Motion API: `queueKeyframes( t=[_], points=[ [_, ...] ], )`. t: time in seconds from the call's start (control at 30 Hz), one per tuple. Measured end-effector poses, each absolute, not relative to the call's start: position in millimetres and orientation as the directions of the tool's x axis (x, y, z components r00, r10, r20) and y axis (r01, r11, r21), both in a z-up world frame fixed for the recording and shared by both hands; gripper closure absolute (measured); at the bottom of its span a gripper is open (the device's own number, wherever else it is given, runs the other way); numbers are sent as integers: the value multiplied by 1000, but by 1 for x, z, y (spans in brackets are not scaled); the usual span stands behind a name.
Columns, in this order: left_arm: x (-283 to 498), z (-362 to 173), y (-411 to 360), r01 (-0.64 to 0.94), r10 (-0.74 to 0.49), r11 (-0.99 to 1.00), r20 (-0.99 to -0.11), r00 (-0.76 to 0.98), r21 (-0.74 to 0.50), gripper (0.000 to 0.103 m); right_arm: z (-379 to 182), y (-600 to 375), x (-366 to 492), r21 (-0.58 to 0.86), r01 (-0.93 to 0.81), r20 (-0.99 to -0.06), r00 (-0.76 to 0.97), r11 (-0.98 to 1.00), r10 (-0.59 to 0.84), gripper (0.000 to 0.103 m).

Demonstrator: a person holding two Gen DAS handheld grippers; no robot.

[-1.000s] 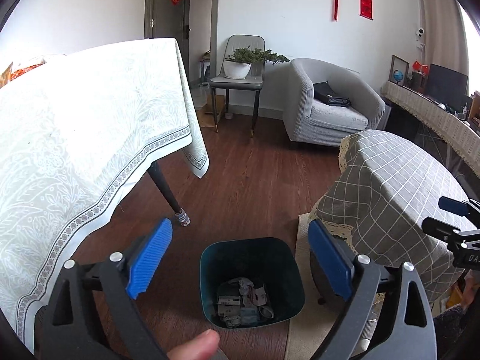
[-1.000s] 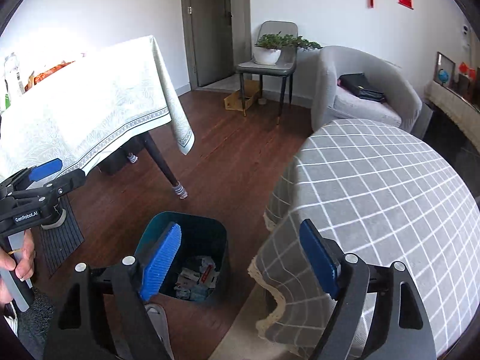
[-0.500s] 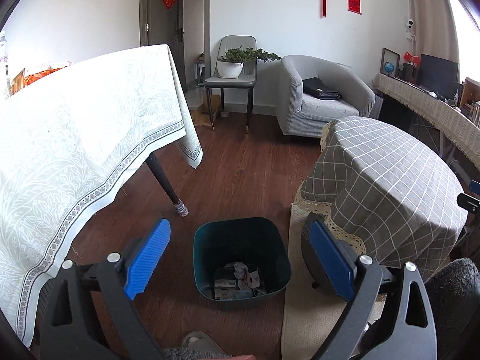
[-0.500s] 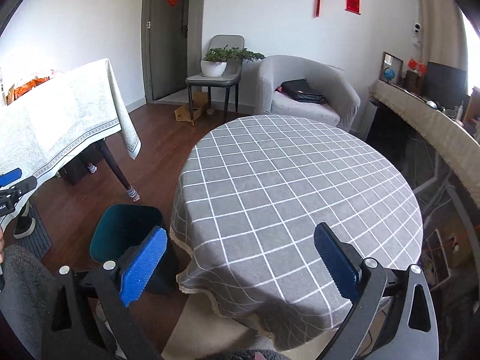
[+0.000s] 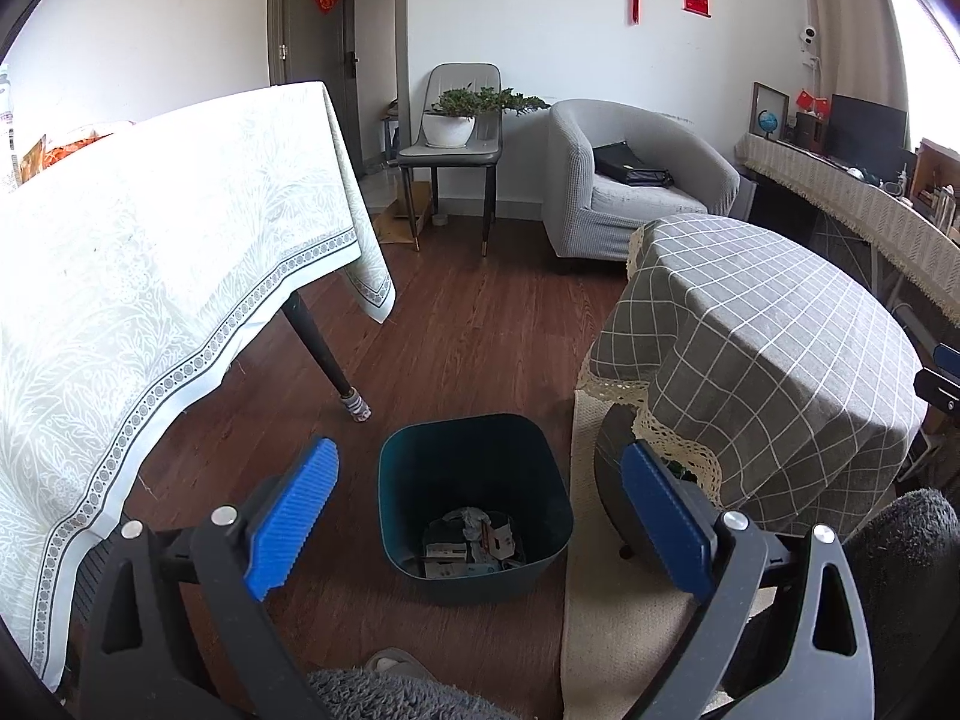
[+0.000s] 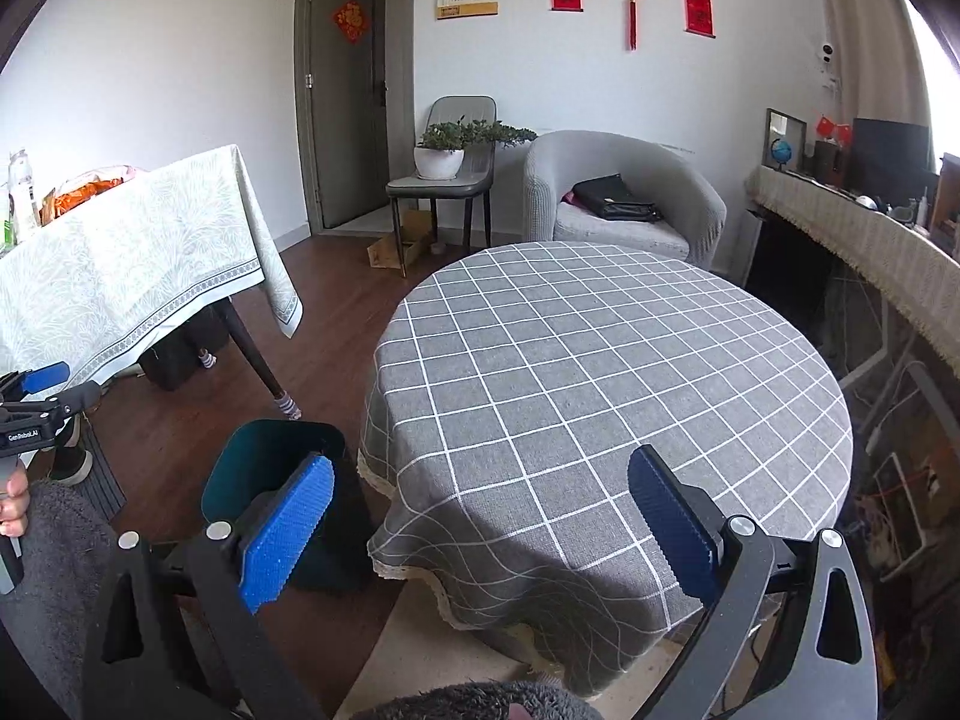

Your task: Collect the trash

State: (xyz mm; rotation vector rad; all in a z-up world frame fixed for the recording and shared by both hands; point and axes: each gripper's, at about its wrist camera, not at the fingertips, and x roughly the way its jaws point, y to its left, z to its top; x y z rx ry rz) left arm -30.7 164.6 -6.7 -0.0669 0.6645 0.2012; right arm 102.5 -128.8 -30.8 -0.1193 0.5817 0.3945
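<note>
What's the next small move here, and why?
Probably pan the right gripper toward the white-clothed table to look for trash: both grippers are open and empty, the checked table shows no litter, and the bin already holds scraps.

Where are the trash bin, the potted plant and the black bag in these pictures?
trash bin (image 5: 420, 468): left wrist view, inner back wall.
potted plant (image 5: 447, 131): left wrist view, white pot.
black bag (image 6: 612, 199): right wrist view, top face.

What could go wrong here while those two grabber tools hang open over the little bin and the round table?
The bin stands tight against the checked tablecloth, whose lace hem hangs beside its rim; a moving tool might snag it. The left gripper and right gripper have empty, open jaws, and no trash shows outside the bin, so searching may waste time.
</note>
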Motion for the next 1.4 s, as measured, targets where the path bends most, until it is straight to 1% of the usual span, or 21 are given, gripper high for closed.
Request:
queueKeyframes(
  t=[0.33,1.4],
  points=[
    [-32,-7,164,-208,164,978,-619,768,1,5,-34,-120,102,-21,-394,-571,759,919,313,4],
    [-30,-8,158,-187,160,982,-622,767,21,5,-32,-121,102,-8,-389,-570,759,921,316,4]
  ],
)
